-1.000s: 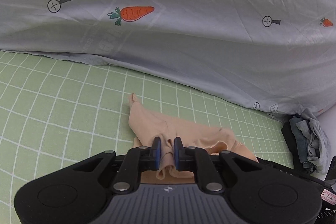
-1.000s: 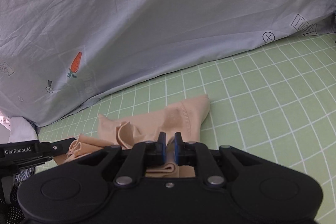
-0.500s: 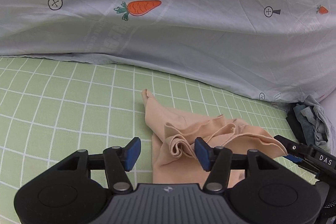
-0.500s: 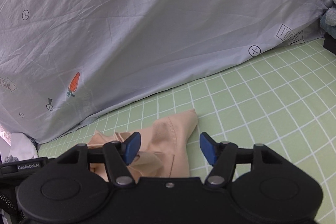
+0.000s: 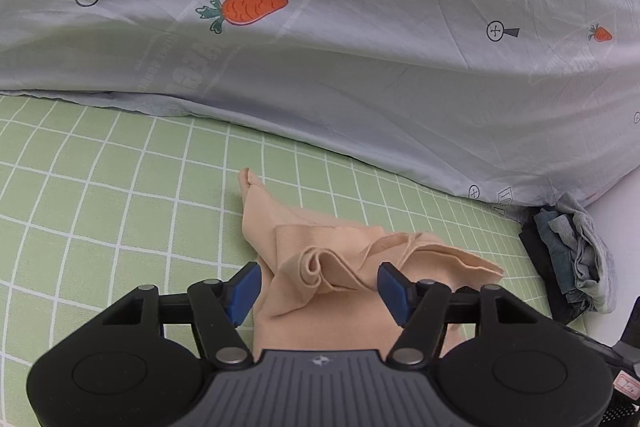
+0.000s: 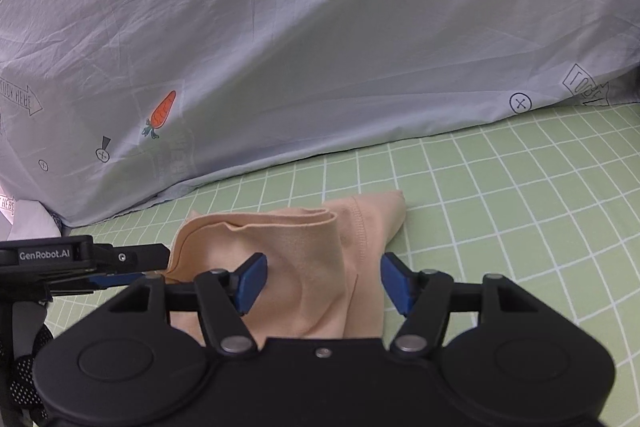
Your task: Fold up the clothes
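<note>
Inspection of the peach-beige soft knit garment [image 5: 320,267]: it lies rumpled and partly doubled over on the green bed sheet with the white grid [image 5: 100,227], directly ahead of both claws and just beyond their tips. Its long axis runs crosswise between them. The left claw [image 5: 318,293] stands wide, holding nothing, facing a bunched roll of cloth. The right claw [image 6: 322,283] likewise stands wide and empty, over a flatter layered end with a stitched hem. Each claw is about equally near its own end. A grey carrot-print duvet [image 6: 320,47] rises behind
</note>
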